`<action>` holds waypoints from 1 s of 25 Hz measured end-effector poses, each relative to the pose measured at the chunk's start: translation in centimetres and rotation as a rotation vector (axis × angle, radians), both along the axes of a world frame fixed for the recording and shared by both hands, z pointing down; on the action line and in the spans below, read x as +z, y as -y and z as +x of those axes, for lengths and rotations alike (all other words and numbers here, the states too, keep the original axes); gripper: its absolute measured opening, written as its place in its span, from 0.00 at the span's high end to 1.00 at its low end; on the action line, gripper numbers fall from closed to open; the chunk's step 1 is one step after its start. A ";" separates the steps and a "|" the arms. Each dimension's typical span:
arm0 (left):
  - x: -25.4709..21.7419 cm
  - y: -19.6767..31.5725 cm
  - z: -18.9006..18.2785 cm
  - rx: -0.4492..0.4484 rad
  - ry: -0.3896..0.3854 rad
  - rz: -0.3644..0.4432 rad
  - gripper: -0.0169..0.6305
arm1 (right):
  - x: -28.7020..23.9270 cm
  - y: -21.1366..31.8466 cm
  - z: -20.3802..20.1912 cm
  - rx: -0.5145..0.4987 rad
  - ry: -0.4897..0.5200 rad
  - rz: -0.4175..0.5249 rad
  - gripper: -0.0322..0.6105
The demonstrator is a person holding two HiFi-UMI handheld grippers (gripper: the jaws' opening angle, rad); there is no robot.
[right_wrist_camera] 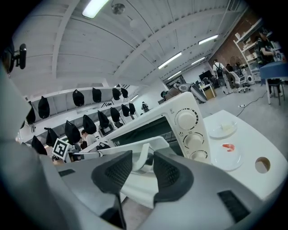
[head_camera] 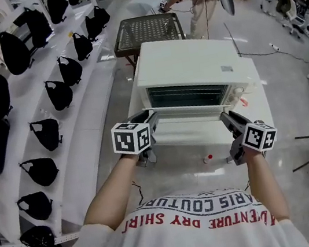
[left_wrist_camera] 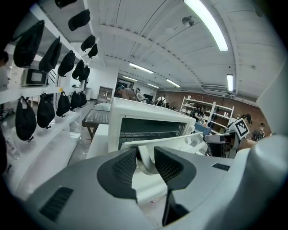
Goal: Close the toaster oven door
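- White, boxy toaster oven [head_camera: 191,64] on a white table [head_camera: 262,116], just beyond both grippers; door [head_camera: 189,121] half-open, tilted down toward the near side.
- Left gripper [head_camera: 149,118] clamped on the left end of the door handle [left_wrist_camera: 145,160].
- Right gripper [head_camera: 225,117] clamped on the handle's right end, near the dials [right_wrist_camera: 186,119].

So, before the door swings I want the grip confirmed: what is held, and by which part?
The door handle, by its two ends: left gripper on the left end, right gripper on the right end.
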State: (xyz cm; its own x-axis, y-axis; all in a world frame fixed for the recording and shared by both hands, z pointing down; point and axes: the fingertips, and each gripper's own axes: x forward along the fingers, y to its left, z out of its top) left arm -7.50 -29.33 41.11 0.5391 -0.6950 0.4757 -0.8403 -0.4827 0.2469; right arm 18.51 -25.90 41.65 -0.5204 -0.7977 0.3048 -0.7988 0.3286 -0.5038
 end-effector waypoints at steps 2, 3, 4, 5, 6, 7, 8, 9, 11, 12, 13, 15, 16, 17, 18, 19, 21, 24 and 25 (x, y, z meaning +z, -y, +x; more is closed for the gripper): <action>-0.3 0.4 0.0 -0.003 -0.015 -0.003 0.76 | -0.3 0.4 0.0 0.003 0.011 -0.003 0.71; -0.4 0.6 0.0 -0.004 -0.024 -0.004 0.76 | -0.4 0.6 0.1 0.004 0.017 -0.005 0.71; -0.5 0.8 0.1 -0.004 -0.029 -0.003 0.76 | -0.6 0.9 0.2 0.005 0.022 -0.005 0.71; -0.7 1.2 0.2 -0.003 -0.031 -0.002 0.76 | -0.7 1.2 0.3 0.006 0.023 -0.006 0.71; -0.9 1.5 0.2 -0.001 -0.033 -0.002 0.76 | -1.0 1.5 0.5 0.006 0.020 -0.007 0.71; -1.1 1.9 0.2 -0.001 -0.036 -0.004 0.76 | -1.2 1.9 0.5 0.006 0.016 -0.009 0.71; -1.3 2.3 0.2 -0.001 -0.042 -0.008 0.76 | -1.5 2.3 0.5 0.005 0.012 -0.011 0.71; -1.4 2.7 0.2 -0.003 -0.049 -0.012 0.76 | -1.6 2.7 0.5 0.004 0.011 -0.011 0.71; -1.6 3.4 0.2 -0.007 -0.054 -0.022 0.76 | -1.9 3.3 0.4 0.005 0.014 -0.009 0.71; -1.7 3.7 0.1 -0.009 -0.053 -0.026 0.76 | -1.9 3.6 0.4 0.007 0.016 -0.008 0.71; -1.7 4.0 0.2 -0.010 -0.054 -0.029 0.76 | -2.0 3.9 0.5 0.008 0.017 -0.006 0.71; -2.1 4.6 0.2 -0.011 -0.065 -0.032 0.76 | -2.2 4.4 0.6 0.007 0.021 -0.004 0.71; -2.2 5.0 0.2 -0.012 -0.071 -0.032 0.76 | -2.3 4.7 0.7 0.005 0.024 -0.006 0.71; -2.3 5.2 0.3 -0.014 -0.073 -0.031 0.76 | -2.4 5.0 0.7 0.002 0.026 -0.008 0.71; -2.4 5.5 0.3 -0.016 -0.070 -0.029 0.76 | -2.5 5.3 0.7 -0.001 0.026 -0.008 0.72; -2.5 5.8 0.3 -0.018 -0.062 -0.026 0.76 | -2.6 5.5 0.7 -0.002 0.024 -0.007 0.72; -2.7 6.3 0.3 -0.021 -0.046 -0.022 0.76 | -2.8 6.0 0.7 0.000 0.021 -0.004 0.73; -2.9 6.9 0.4 -0.022 -0.038 -0.021 0.76 | -3.0 6.5 0.9 0.012 0.032 -0.003 0.73; -2.9 7.1 0.4 -0.022 -0.039 -0.022 0.76 | -3.0 6.7 0.9 0.015 0.037 -0.003 0.73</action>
